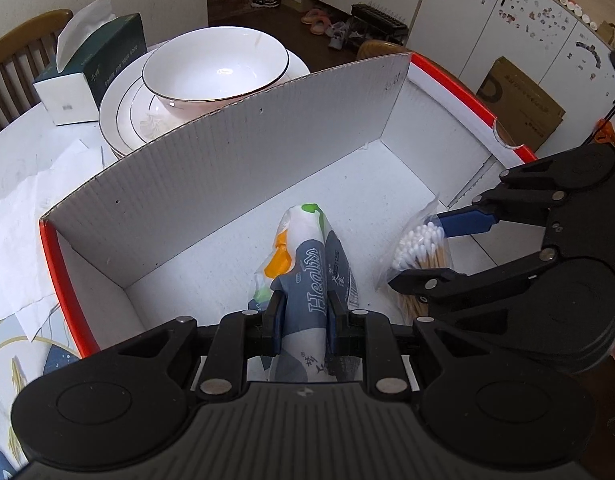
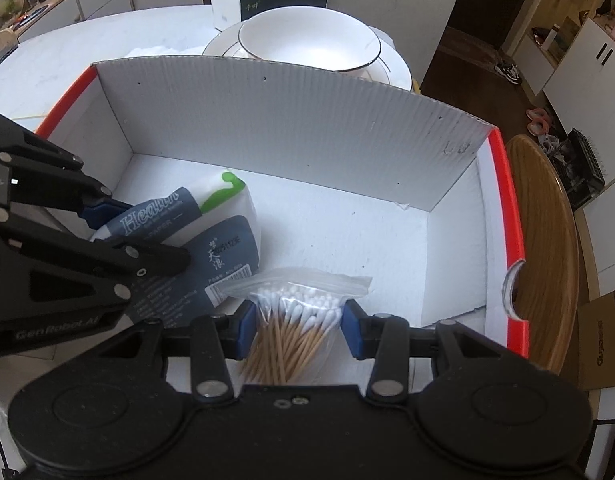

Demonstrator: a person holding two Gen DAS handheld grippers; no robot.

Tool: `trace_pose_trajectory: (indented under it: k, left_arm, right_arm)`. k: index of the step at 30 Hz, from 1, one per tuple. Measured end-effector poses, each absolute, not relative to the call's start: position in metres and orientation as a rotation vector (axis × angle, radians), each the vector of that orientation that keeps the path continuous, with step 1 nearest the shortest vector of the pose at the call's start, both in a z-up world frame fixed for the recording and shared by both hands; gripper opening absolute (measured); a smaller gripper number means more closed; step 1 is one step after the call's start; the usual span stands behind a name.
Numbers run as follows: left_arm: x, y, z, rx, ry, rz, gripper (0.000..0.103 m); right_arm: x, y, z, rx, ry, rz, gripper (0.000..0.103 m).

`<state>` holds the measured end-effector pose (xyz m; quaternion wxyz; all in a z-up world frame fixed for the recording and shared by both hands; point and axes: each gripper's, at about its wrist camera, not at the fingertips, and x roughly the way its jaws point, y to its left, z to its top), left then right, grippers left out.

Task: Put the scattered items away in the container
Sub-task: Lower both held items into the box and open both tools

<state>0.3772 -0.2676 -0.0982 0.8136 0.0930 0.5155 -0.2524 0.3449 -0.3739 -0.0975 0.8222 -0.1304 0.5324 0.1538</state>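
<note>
Here both grippers reach down into the box (image 1: 227, 152), a white corrugated carton with red outer edges that sits on the worktop (image 2: 107, 40).

The left gripper (image 1: 303, 320) has its jaws clamped tight on the tissue pack (image 1: 307, 264), pinching it narrow in the middle. The pack's long axis runs away from that gripper toward the box's tall back wall, its green-marked end farthest out and low over the box floor. From the right wrist view the pack (image 2: 211, 232) lies in the left half of the box, near the left wall, with the left gripper (image 2: 107, 224) coming in over that wall.

The right gripper (image 2: 295, 320) has its jaws closed partway on the swab bag (image 2: 299, 304), a blue pad pressing each side of it. The swabs' cotton tips point toward the back wall and the wooden sticks point back at the gripper; the bag's zip edge fans out ahead. In the left wrist view the bag (image 1: 419, 248) hangs just right of the pack, the two apart, with the right gripper (image 1: 431, 244) entering across the right side.

The right half of the box floor lies bare up to the right wall, whose red rim has a curved notch. Beyond the back wall stand a bowl (image 1: 215, 68) on stacked plates (image 1: 119, 112) and a tissue box (image 1: 91, 68); loose paper (image 1: 35, 216) lies at the worktop's left edge.
</note>
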Motion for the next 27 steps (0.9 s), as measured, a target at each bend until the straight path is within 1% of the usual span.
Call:
trace_pose_trajectory:
  k: [5, 8, 14, 15, 17, 18, 20, 22, 27]
  left_arm:
    - [0.376, -0.265, -0.097, 0.196, 1.103, -0.551, 0.022]
    - [0.377, -0.261, -0.096, 0.189, 1.109, -0.552, 0.028]
    - [0.374, -0.256, -0.094, 0.193, 1.105, -0.546, 0.032]
    - [0.372, -0.255, -0.093, 0.194, 1.104, -0.549, 0.033]
    - [0.369, -0.254, -0.09, 0.19, 1.095, -0.567, 0.045]
    - [0.367, -0.254, -0.088, 0.192, 1.089, -0.58, 0.048]
    - [0.362, -0.256, -0.084, 0.209, 1.07, -0.59, 0.056]
    - [0.359, -0.256, -0.081, 0.221, 1.057, -0.595, 0.058]
    - [0.354, -0.253, -0.072, 0.209, 1.027, -0.579, 0.059]
  right_arm:
    - [0.351, -0.375, -0.1, -0.273, 1.156, 0.336, 0.044]
    - [0.354, -0.375, -0.101, -0.267, 1.165, 0.341, 0.045]
    - [0.355, -0.378, -0.1, -0.257, 1.167, 0.347, 0.047]
    - [0.355, -0.379, -0.099, -0.257, 1.166, 0.351, 0.049]
    - [0.354, -0.381, -0.097, -0.252, 1.162, 0.356, 0.055]
    - [0.353, -0.383, -0.096, -0.25, 1.156, 0.353, 0.058]
    - [0.351, -0.384, -0.094, -0.242, 1.148, 0.357, 0.06]
    - [0.35, -0.388, -0.09, -0.234, 1.143, 0.358, 0.061]
    - [0.344, -0.39, -0.077, -0.218, 1.115, 0.37, 0.062]
